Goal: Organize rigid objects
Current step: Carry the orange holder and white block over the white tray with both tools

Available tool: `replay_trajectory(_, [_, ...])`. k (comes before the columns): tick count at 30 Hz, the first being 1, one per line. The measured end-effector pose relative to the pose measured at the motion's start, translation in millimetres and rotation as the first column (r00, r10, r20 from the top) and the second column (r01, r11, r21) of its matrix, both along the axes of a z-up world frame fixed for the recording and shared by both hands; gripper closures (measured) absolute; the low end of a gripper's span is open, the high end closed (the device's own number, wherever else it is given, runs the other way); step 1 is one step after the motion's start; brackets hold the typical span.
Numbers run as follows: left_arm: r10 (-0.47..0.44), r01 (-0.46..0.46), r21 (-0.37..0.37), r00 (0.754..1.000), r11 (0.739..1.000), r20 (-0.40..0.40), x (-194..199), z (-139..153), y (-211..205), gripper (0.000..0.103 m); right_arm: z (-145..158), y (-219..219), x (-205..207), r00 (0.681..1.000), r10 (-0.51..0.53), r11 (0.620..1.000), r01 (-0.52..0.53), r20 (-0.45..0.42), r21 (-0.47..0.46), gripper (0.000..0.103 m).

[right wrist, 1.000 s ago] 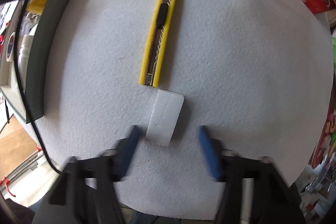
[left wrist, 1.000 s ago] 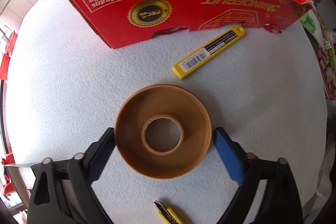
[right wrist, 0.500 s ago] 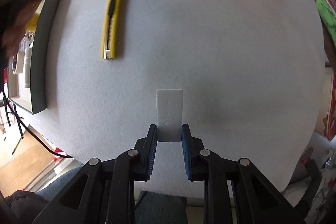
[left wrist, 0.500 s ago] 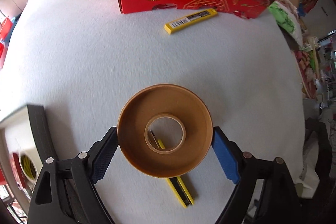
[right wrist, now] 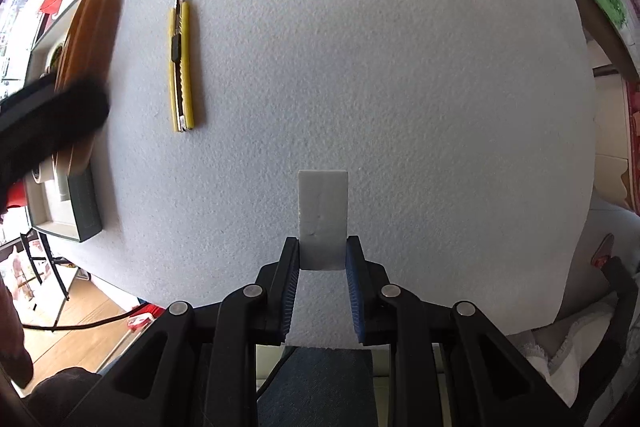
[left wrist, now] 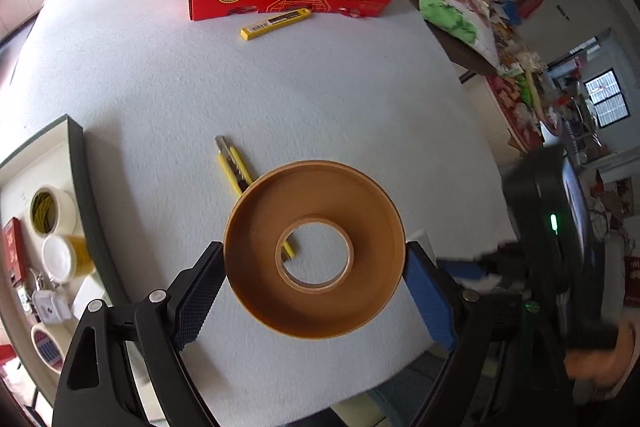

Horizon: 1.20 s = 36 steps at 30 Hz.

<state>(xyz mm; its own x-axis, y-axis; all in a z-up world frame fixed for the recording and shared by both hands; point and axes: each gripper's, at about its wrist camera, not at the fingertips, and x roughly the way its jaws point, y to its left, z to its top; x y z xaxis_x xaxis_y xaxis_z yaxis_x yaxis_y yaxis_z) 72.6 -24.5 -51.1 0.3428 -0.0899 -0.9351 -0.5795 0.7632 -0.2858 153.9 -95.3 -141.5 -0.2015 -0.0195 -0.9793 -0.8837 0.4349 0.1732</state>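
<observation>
Left gripper [left wrist: 314,259] jaws pinch brown tape roll [left wrist: 314,249], lifted above table [left wrist: 280,87]. Right gripper [right wrist: 322,253] jaws clamp white block [right wrist: 322,215]. Yellow utility knife [right wrist: 182,63] lies on table.

Brown tape roll [left wrist: 314,251] and white block [right wrist: 322,215], both gripped

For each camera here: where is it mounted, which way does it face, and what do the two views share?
Left wrist: on the left gripper, facing steeply down at the held tape roll and table; a hand shows.
Right wrist: on the right gripper, facing down at the clamped white block.
Shared: yellow utility knife, tape roll, tray.
</observation>
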Motion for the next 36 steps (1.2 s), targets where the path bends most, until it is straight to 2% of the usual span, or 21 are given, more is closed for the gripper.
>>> replay_trajectory(6, [0.009,-0.009,0.006,1.000,1.000,0.017,-31,7,-6,0.014,22,2,8,1.000,0.017,0.999,-0.018,0.022,0.031,0.079])
replay_trajectory(7, [0.017,-0.018,0.009,1.000,1.000,0.021,-36,8,-4,0.014,33,-4,18,0.999,0.024,0.999,-0.025,0.027,0.038,0.079])
replay_trajectory(13, [0.097,-0.099,0.034,0.994,0.995,0.050,-72,21,9,0.014,60,22,-3,0.991,0.114,0.990,-0.119,0.068,0.080,0.079])
replay_trajectory(18, [0.186,-0.189,0.044,0.980,0.981,0.066,-108,30,19,0.014,74,44,-33,0.974,0.207,0.969,-0.217,0.092,0.118,0.079])
replay_trajectory(23, [0.294,-0.297,0.052,0.953,0.953,0.067,-146,36,29,0.014,83,63,-64,0.952,0.286,0.942,-0.299,0.106,0.149,0.079])
replay_trajectory(30, [0.438,-0.441,0.064,0.897,0.895,0.060,-195,38,41,0.014,87,90,-114,0.915,0.387,0.898,-0.401,0.111,0.183,0.079])
replay_trajectory(36, [0.520,-0.522,0.075,0.853,0.850,0.044,-224,34,47,0.014,94,109,-155,0.875,0.469,0.849,-0.484,0.118,0.211,0.079])
